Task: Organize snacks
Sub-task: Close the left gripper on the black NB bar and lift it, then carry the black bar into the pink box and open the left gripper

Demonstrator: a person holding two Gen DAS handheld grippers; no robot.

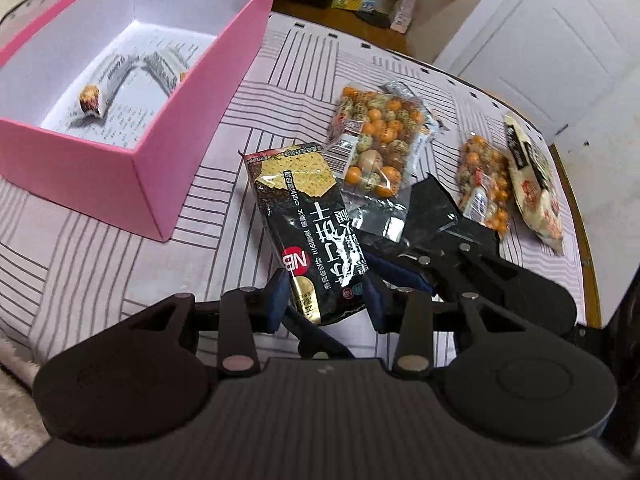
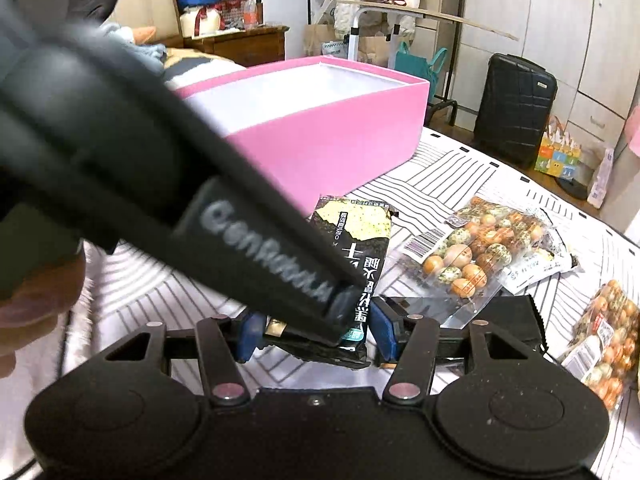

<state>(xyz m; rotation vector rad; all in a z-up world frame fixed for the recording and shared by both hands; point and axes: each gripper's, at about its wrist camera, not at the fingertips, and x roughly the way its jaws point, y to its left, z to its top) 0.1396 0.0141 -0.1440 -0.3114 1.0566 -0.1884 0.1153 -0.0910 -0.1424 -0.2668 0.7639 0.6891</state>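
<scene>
A long black snack packet (image 1: pixel 304 224) with a cracker picture and white lettering is at the centre of both views, its near end between the blue pads of the left gripper (image 1: pixel 326 300), which appears to have closed on it, narrow. In the right wrist view the same packet's near end also lies between the pads of the right gripper (image 2: pixel 316 334), set moderately wide; whether those pads press it or only flank it cannot be told, because the left tool's arm crosses in front. The packet's far end reaches toward the striped cloth (image 1: pixel 120 248) covering the surface. Just beyond it lies a clear bag of orange and speckled coated nuts (image 1: pixel 370 140), overlapping a flat black packet (image 1: pixel 432 216); a second nut bag (image 1: pixel 484 184) and a cream packet (image 1: pixel 532 184) lie further right. To the left stands an open pink box (image 1: pixel 152 168) (white inside, already holding two wrapped bars (image 1: pixel 120 84)). To do this well, I judge the packet should be carried clear of the nut bag, lifted above the box's near wall, and laid flat beside the bars before release.
</scene>
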